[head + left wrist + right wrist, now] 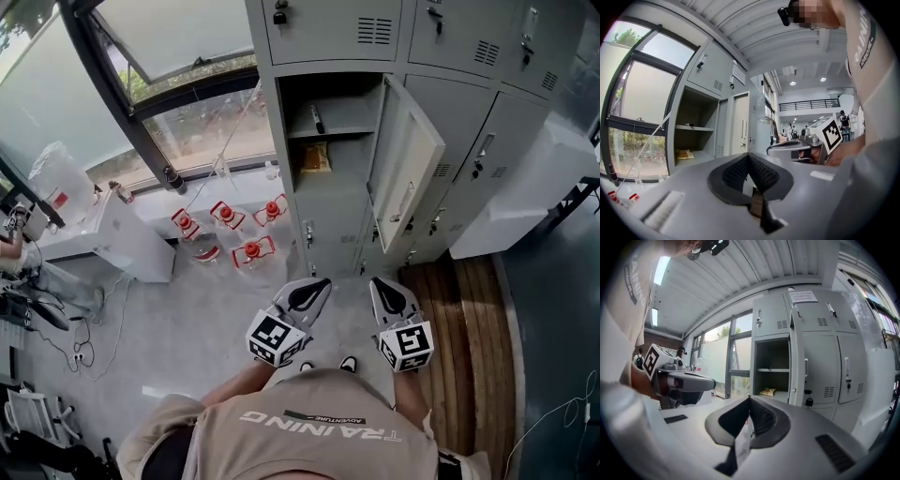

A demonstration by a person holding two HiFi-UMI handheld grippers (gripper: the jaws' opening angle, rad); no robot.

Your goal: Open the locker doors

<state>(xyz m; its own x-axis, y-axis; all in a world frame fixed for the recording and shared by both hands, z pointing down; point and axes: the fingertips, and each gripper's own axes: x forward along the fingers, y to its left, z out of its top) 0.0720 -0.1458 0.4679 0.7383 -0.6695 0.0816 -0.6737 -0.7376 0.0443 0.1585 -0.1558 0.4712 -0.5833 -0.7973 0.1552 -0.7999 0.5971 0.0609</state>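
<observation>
A bank of grey lockers (450, 141) stands straight ahead of the person. One door (408, 169) in the left column hangs wide open, swung out to the right, while the other doors near it are shut. Inside the open compartment (330, 178) a shelf (333, 131) carries a small dark thing (317, 119), and a yellowish packet (314, 157) lies on the bottom below it.

The left claw (317, 284) and the right claw (380, 284) are held low, side by side in front of the person's chest, well apart from the lockers and pointing toward them. Each claw's jaws are pressed together at the tips, with nothing between them.

Clear bottles (251, 251) with red caps stand on the floor (187, 319) left of the lockers, below a window (206, 122).
</observation>
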